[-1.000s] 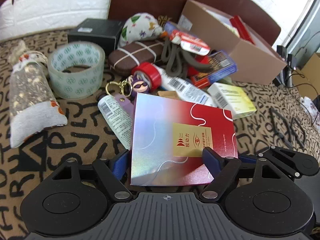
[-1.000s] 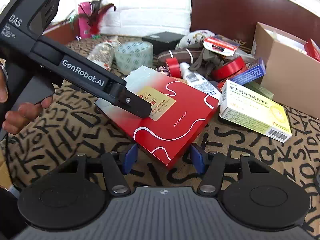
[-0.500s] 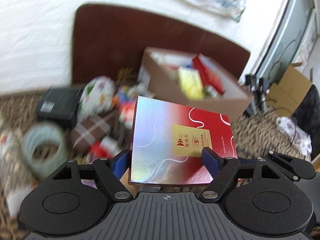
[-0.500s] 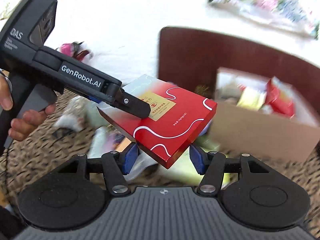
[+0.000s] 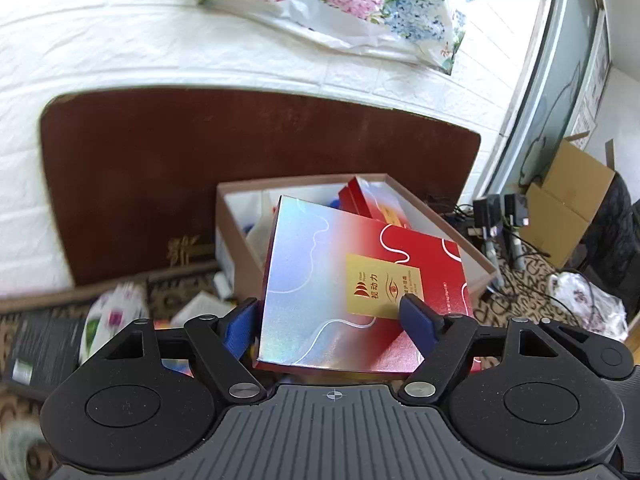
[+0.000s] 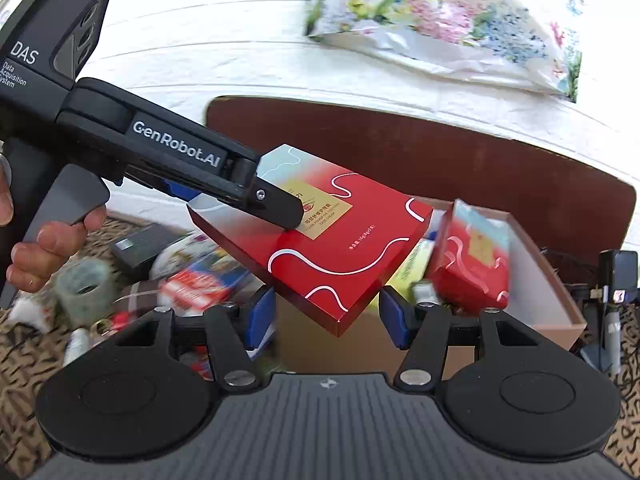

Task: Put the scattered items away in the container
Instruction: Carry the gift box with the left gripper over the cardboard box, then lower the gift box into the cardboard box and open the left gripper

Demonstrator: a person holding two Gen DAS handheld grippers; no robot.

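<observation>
Left wrist view: the left tongs (image 5: pixel 330 316) reach forward with the flat red and silver box (image 5: pixel 360 288) between their blue pads. The jaws are opening: the left pad stands just beside the box's silver edge with a narrow gap, while the right pad lies over the gold label on the lid. The box tilts, its far corner over the open cardboard container (image 5: pixel 240 240), which sits straight ahead of the tongs. A second red box (image 5: pixel 372 204) stands inside the container, beyond the held one. Left of the tongs lie blurred scattered items on the patterned cloth.

Right wrist view: the right tongs (image 6: pixel 326 318) are spread, both pads apart from the red and silver box, whose near corner hangs between them without touching. The left tongs come in from the upper left, one black finger (image 6: pixel 276 204) lying on the lid, a hand (image 6: pixel 48 248) on the grip. The container lies ahead and to the right. A tape roll (image 6: pixel 82 288) sits far left.
</observation>
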